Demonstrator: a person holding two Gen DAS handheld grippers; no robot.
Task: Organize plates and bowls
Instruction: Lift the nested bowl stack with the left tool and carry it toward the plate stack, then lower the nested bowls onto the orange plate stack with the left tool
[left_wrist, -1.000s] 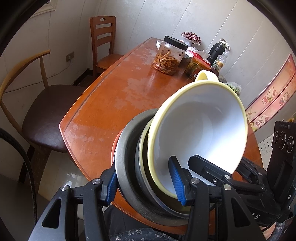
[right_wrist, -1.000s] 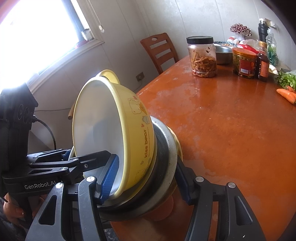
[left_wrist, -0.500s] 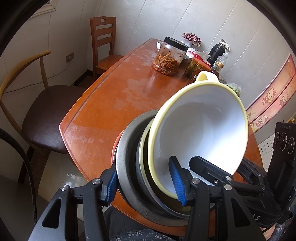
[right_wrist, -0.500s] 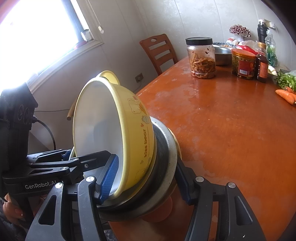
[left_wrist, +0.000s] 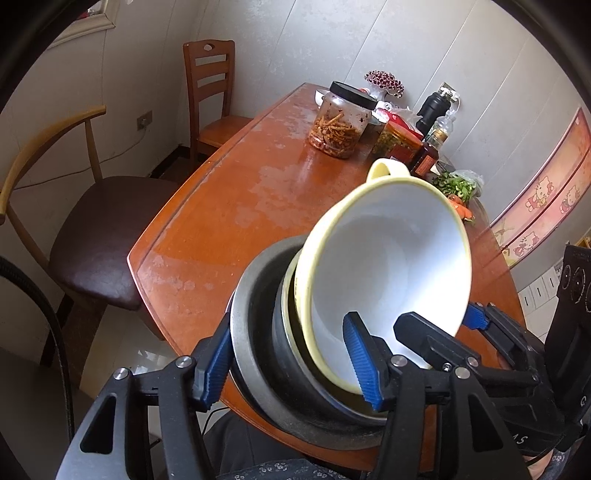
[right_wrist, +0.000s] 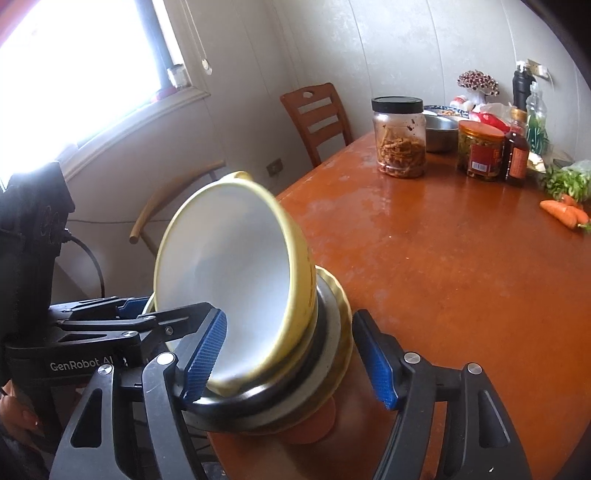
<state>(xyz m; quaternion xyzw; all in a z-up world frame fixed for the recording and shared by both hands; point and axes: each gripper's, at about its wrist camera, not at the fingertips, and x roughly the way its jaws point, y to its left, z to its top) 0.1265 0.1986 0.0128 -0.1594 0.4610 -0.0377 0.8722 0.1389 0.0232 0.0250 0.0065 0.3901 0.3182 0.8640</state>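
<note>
Left claw (left_wrist: 286, 332) part-way spread and opening, astride a stack of dishes: outer blue pad just beside the rim of a steel bowl (left_wrist: 255, 332), inner pad down inside a yellow bowl (left_wrist: 391, 258). No firm press of either pad visible.

Right claw (right_wrist: 290, 321) likewise opening, astride the same stack from the opposite side: one blue pad inside the yellow bowl against its white wall, the other pad clearly apart from the stack, with a gap of bare tabletop (left_wrist: 229, 206) between.

Yellow bowl white inside, tilted steeply with its mouth toward the claws, loop handle at the top, nested in the steel bowl. Under the steel bowl, a pale yellow plate with a fluted edge (right_wrist: 341, 306); beneath that, an orange dish (right_wrist: 314, 428), mostly hidden. Whole stack at the near edge of the orange-brown wooden tabletop, close to the person holding the claws.

Well beyond, at the far end of the tabletop: a clear jar with a black lid (left_wrist: 341, 123) holding orange-brown strips, a red-labelled jar (right_wrist: 480, 155), a dark sauce bottle (right_wrist: 517, 155), a second steel bowl (right_wrist: 441, 129), leafy greens (right_wrist: 565, 181) and carrots (right_wrist: 563, 212) at the right edge.

Off the tabletop: a slatted wooden chair (left_wrist: 210, 92) by the wall, a chair with a dark padded seat (left_wrist: 103, 236) nearer, and a bright window (right_wrist: 74, 66).
</note>
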